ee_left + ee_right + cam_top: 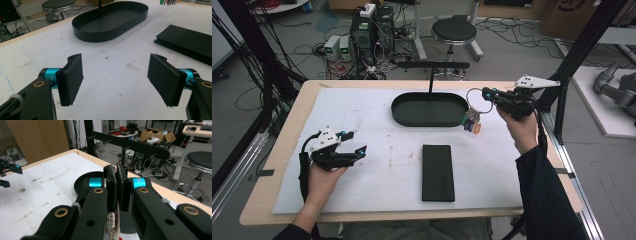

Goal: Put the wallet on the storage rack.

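The right gripper (486,93), jaws pinching a key ring (474,107), should lift steadily toward the stand's bar (433,65); the left gripper (354,142) rests spread.

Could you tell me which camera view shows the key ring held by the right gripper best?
The high view: the key ring hangs whole from the right gripper, beside the black tray. The right gripper view shows a sliver between shut jaws; the left gripper view catches coloured tips at its top edge.
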The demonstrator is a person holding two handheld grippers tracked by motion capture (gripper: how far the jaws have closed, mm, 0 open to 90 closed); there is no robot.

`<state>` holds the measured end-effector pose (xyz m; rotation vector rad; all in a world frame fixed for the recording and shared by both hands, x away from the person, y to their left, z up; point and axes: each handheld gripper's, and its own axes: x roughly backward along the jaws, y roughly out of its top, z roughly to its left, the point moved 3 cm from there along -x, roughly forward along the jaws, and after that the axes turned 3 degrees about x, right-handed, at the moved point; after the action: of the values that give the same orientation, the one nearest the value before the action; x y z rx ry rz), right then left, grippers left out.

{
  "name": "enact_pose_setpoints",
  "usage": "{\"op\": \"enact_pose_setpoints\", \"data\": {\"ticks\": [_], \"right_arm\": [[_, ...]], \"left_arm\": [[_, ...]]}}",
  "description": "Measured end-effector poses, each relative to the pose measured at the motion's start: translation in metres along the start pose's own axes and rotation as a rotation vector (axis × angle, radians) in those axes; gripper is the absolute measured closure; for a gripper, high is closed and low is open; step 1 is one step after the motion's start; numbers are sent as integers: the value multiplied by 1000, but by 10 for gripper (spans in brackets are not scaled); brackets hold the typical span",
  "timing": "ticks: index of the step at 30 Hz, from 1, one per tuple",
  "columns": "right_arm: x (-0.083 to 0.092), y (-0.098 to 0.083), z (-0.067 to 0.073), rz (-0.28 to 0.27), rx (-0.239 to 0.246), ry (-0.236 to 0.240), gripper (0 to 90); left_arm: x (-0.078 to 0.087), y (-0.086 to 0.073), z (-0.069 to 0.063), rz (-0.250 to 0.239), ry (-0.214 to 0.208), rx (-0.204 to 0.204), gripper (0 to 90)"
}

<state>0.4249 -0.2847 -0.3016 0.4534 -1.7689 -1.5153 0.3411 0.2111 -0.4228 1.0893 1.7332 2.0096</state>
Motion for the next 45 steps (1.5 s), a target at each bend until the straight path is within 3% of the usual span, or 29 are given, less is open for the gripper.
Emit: {"op": "enact_pose_setpoints", "data": {"ticks": [14, 19, 36, 37, 45], "right_arm": [[-28, 22, -12, -30, 18, -10, 879], [-41, 25, -23, -29, -6, -16, 880], [-78, 19, -38, 6, -28, -48, 881], [-82, 20, -39, 24, -32, -54, 881], [-91, 28, -41, 20, -27, -77, 881]], "left_arm": [[1, -2, 1, 1, -3, 4, 285], [0, -3, 1, 5, -6, 3, 285], [2, -7, 4, 13, 0, 10, 285], [3, -8, 4, 11, 1, 13, 285], [8, -11, 5, 14, 11, 16, 285]]}}
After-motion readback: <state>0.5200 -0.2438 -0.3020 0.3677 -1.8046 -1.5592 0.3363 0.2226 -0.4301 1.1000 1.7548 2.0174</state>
